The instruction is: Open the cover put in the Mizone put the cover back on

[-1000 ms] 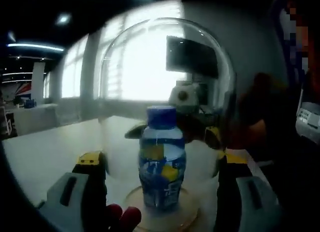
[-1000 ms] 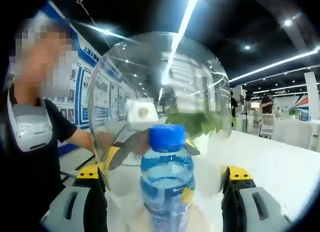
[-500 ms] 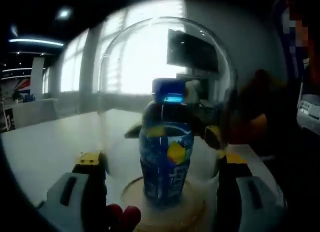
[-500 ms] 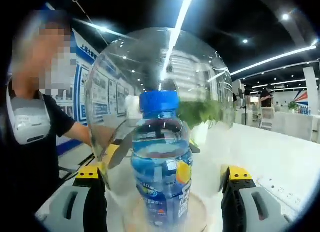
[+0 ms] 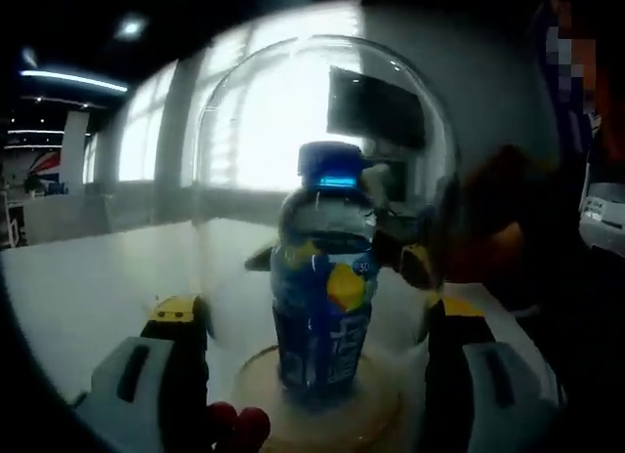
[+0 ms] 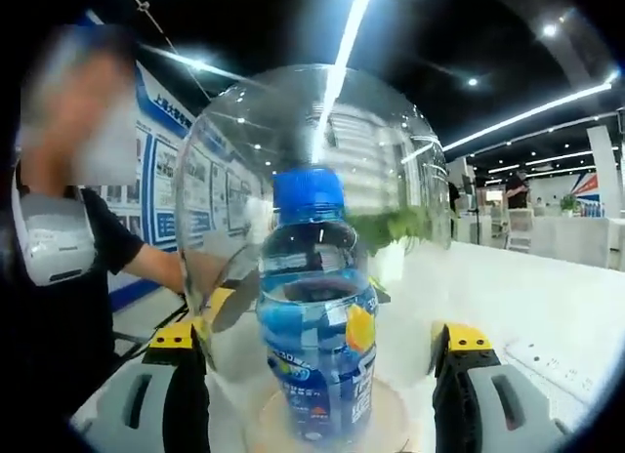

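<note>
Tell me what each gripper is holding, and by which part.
The left gripper and right gripper both appear to clamp the glass cover by its lower sides, over the Mizone bottle.

A large open-plan exhibition or office hall, marked by long white ceiling light strips (image 6: 354, 28) at twelve o'clock, blue-and-white wall display boards (image 6: 164, 160) at nine, white tables (image 6: 532, 302) at three, and bright shuttered windows (image 5: 264, 131) beside a dark wall-mounted screen (image 5: 376, 109).
</note>
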`<state>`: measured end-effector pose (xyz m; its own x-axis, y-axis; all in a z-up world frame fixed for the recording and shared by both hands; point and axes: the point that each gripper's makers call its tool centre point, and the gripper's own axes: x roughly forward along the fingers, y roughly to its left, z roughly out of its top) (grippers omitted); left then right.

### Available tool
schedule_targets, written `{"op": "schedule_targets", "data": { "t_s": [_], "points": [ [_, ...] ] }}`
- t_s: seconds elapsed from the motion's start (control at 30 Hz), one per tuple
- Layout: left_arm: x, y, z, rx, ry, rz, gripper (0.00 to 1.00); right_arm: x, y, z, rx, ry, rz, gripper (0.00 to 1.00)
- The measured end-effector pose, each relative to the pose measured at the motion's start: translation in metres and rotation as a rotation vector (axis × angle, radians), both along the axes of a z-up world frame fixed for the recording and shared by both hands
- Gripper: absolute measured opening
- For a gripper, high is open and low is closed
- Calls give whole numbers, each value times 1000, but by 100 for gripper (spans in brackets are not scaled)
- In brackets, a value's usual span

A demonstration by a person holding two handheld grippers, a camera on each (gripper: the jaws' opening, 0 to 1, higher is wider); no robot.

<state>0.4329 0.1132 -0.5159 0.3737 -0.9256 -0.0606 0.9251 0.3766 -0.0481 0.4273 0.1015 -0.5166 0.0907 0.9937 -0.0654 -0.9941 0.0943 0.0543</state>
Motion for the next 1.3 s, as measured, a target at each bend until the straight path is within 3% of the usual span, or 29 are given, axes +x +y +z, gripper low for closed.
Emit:
{"op": "schedule_targets", "data": {
  "t_s": [0.73, 1.07, 1.3],
  "points": [
    [-2, 4, -1, 1, -12, 16, 77, -3, -8, -1, 12, -13, -38, 86],
    [-5, 9, 1, -16, -13, 47, 77, -8, -19, -4, -16, -46, -120, 79],
    [-10, 18, 3, -12, -10, 93, 71, -11, -31, -5, -16, -46, -178, 72]
  ]
}}
